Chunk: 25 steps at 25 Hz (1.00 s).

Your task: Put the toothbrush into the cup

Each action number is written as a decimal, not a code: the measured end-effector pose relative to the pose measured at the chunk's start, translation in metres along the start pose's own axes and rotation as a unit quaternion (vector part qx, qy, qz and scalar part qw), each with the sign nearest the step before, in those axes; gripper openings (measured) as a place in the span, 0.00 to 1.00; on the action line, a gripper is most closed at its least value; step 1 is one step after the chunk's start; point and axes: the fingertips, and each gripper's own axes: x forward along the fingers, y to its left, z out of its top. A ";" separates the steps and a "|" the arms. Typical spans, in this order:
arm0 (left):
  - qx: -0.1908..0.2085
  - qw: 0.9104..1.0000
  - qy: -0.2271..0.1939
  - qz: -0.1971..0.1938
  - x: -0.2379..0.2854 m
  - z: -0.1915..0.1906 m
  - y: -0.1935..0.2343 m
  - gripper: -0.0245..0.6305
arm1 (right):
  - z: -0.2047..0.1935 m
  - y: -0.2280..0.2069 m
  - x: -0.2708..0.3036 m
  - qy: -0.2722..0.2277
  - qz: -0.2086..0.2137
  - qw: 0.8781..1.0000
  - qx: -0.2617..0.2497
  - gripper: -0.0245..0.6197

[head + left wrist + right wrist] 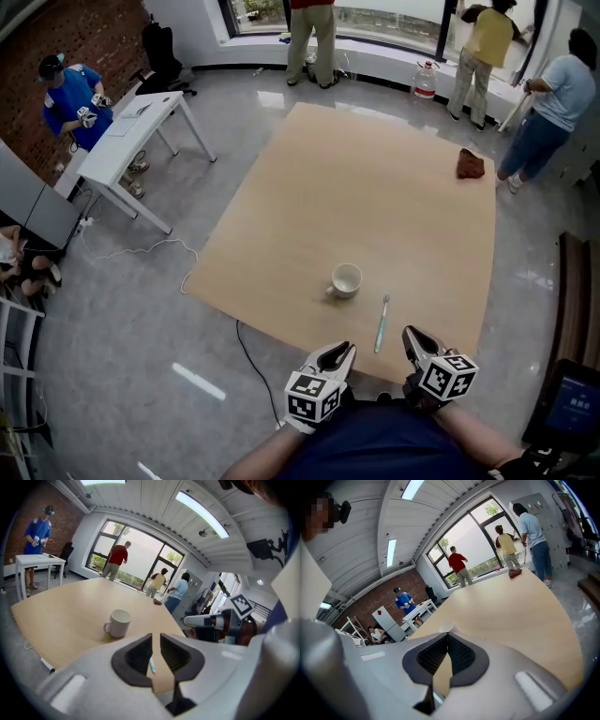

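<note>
A white cup (346, 279) with its handle to the left stands upright on the light wooden table (375, 197), near the front edge. A pale blue toothbrush (382, 322) lies flat just right of it, pointing toward me. My left gripper (346, 350) hovers at the table's front edge, below the cup, its jaws a narrow gap apart with nothing in them. In the left gripper view the cup (118, 622) sits ahead to the left, and the toothbrush (152, 665) shows through the gap. My right gripper (411, 335) is shut and empty, just right of the toothbrush's handle end.
A brown cloth (471, 164) lies at the table's far right corner. A white desk (131, 131) stands to the left with a person in blue beside it. Three people stand by the windows at the back. A black cable (251, 354) runs on the floor below the table edge.
</note>
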 end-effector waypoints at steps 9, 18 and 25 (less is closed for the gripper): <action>0.012 0.999 0.040 -0.032 0.015 -0.006 0.015 0.12 | -0.002 0.006 0.014 0.006 -0.025 1.000 0.000 0.06; 0.067 0.993 0.090 -0.019 0.054 -0.024 0.005 0.14 | -0.003 -0.035 0.028 0.012 -0.035 0.999 0.013 0.06; 0.109 0.985 0.132 0.002 0.105 -0.046 0.022 0.20 | -0.011 -0.066 0.063 0.046 -0.024 0.998 0.036 0.06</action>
